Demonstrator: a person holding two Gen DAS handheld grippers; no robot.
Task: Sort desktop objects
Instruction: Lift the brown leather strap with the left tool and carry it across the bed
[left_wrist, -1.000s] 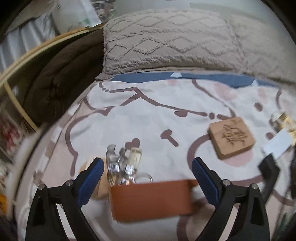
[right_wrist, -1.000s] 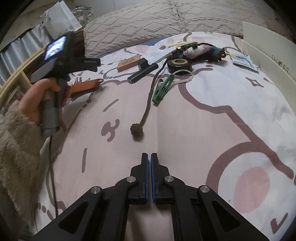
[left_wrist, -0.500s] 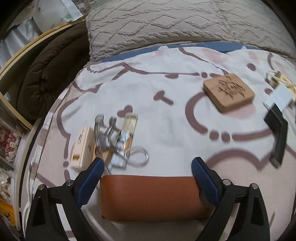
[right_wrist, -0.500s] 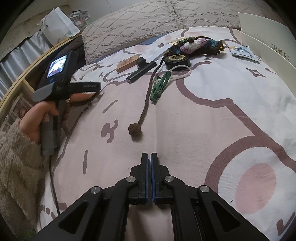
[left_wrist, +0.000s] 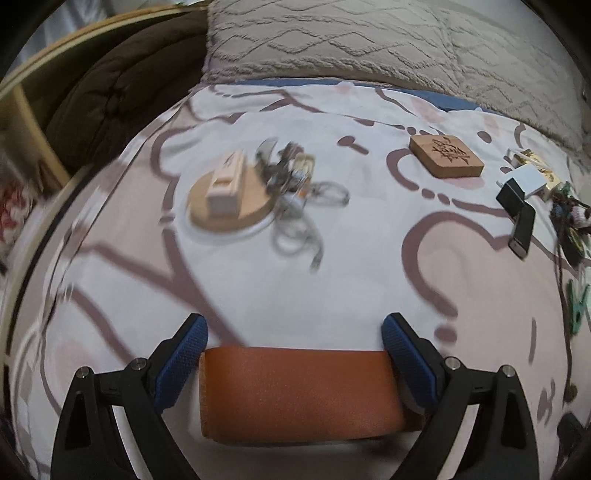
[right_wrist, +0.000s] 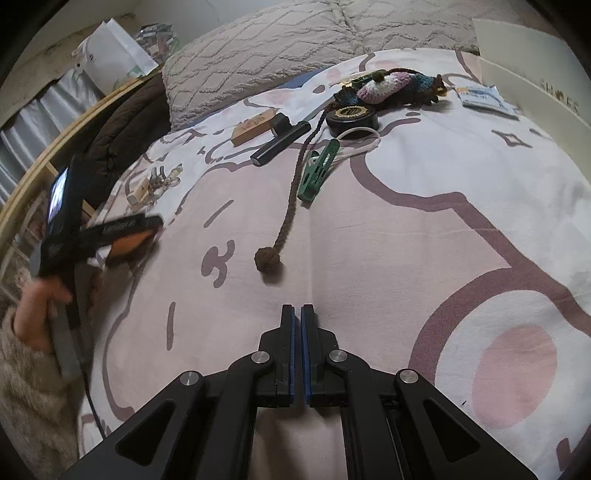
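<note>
Tongs first: my left tongs (left_wrist: 295, 341) stand wide, with the brown leather case (left_wrist: 301, 393) lying crosswise between the blue pads; its ends reach both pads, and I judge it gripped by its length, though I cannot see how firmly. My right tongs (right_wrist: 297, 325) are closed, pad against pad, with nothing in them, hanging low over the bedspread (right_wrist: 388, 229).

Since the case is carried by its ends, I want to keep the left tongs level and travel slowly, so it does not bow or slip out. I would lower it until it lies flat on the bed before I ease the pads apart.

Just beyond my right tongs lies a knotted brown cord (right_wrist: 291, 192), and further on a green clip (right_wrist: 317, 171) and a black stick-shaped device (right_wrist: 280, 142). Ahead of the left tongs, well apart from the case, sits a round wooden disc (left_wrist: 231, 201) with a pale block on it, touching a blurred tangle of keys and cable (left_wrist: 295, 184). Further right is a square carved wooden coaster (left_wrist: 445, 155). Farthest off, a textured pillow (left_wrist: 332, 40) closes the scene.

I judge that the case needs a bare patch beside its like.
</note>
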